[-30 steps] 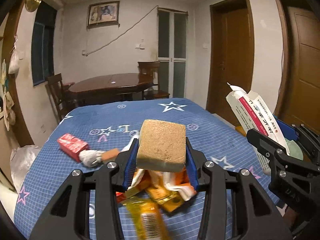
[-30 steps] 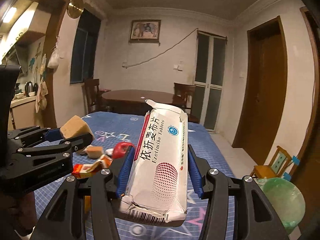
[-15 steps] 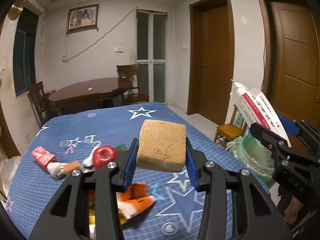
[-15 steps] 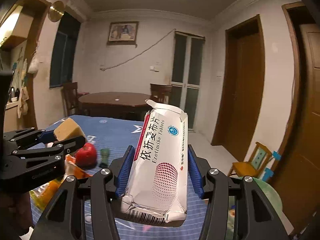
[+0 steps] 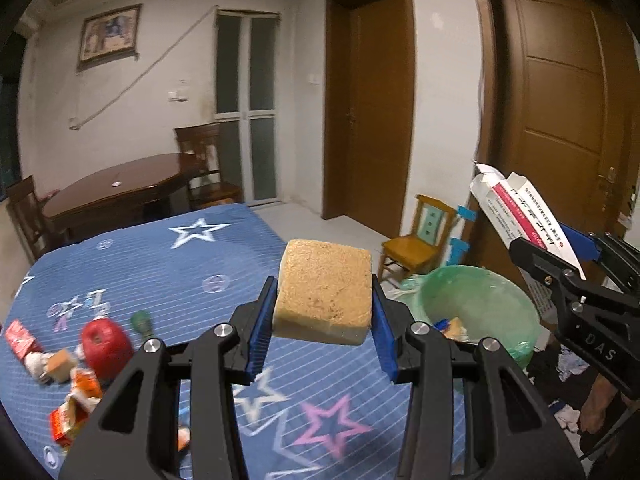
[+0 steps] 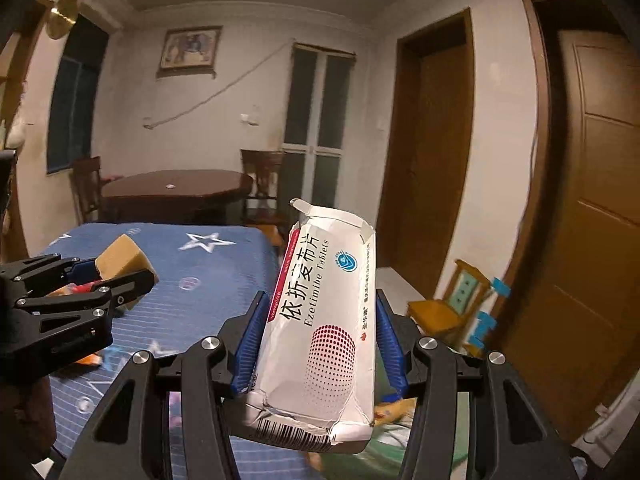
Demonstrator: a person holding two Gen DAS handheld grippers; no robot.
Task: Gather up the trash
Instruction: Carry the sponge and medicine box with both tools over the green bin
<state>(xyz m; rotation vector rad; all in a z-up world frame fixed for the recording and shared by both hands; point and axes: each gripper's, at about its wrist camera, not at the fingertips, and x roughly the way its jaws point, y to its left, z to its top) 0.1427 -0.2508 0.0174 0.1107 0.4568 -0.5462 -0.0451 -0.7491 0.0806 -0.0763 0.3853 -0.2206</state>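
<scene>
My left gripper [image 5: 322, 328] is shut on a tan sponge block [image 5: 324, 292] and holds it above the blue star-print bed [image 5: 200, 264]. My right gripper [image 6: 316, 344] is shut on a crumpled white tablet box [image 6: 320, 320] with a red dot pattern. That box also shows at the right of the left wrist view [image 5: 524, 216], above a bin lined with a green bag [image 5: 480, 308] beside the bed. The sponge also shows at the left of the right wrist view [image 6: 120, 260]. The bin's green liner [image 6: 360, 464] shows below the box there.
More trash lies on the bed's left part: a red apple-like thing [image 5: 106, 346], a small red box [image 5: 18, 338], orange wrappers [image 5: 76, 408]. A small wooden chair [image 5: 420, 240] stands by the bin. A dark round table [image 5: 116, 196] and brown doors [image 5: 560, 120] stand behind.
Both grippers have swung to the right with their loads, away from the trash pile. The green-lined bin has come into view below and to the right.
</scene>
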